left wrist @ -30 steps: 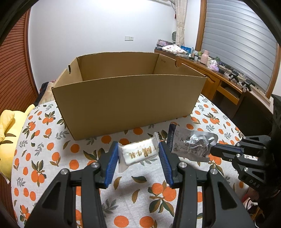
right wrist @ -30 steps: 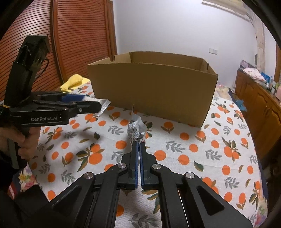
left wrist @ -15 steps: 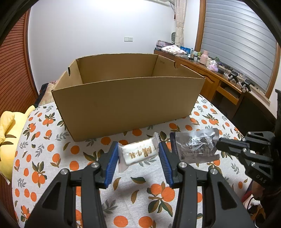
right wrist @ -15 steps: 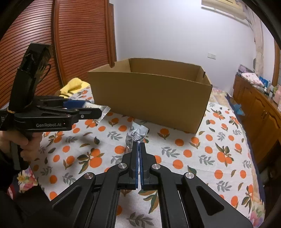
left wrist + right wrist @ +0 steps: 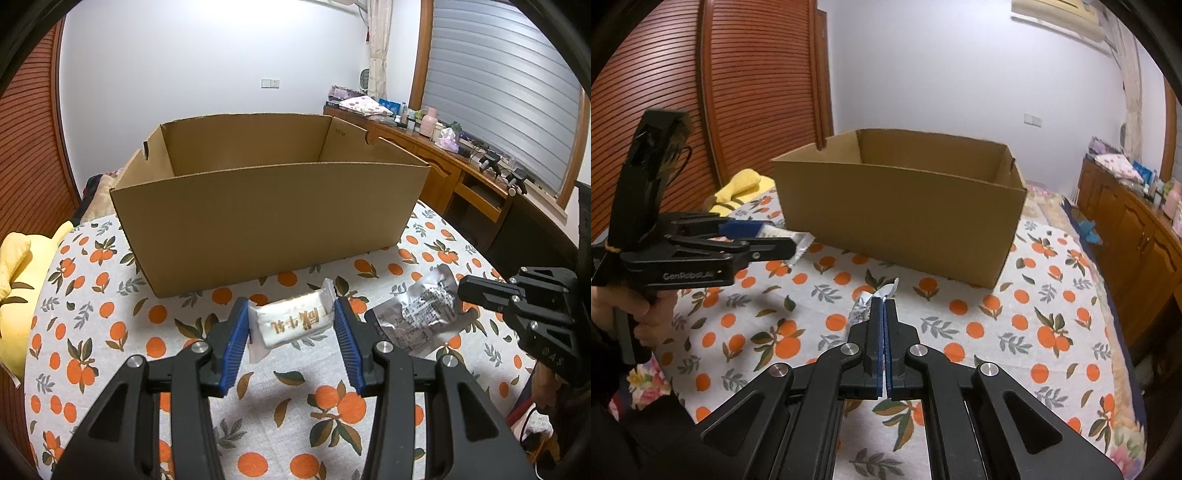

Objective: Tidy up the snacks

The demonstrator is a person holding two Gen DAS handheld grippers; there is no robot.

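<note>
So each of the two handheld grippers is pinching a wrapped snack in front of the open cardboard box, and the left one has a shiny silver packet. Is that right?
Not quite. The left gripper holds a white wrapped snack bar with gold lettering, as the left wrist view shows. The crinkled silver foil packet is in the right gripper. Both are indeed in front of the open brown cardboard box.

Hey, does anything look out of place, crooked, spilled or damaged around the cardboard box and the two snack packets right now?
Nothing stands out. The open brown cardboard box sits upright and undamaged on the orange-print tablecloth. The left gripper holds the white wrapped snack bar, and the right gripper pinches the crinkled silver foil packet by its edge. Nothing is spilled.
</note>
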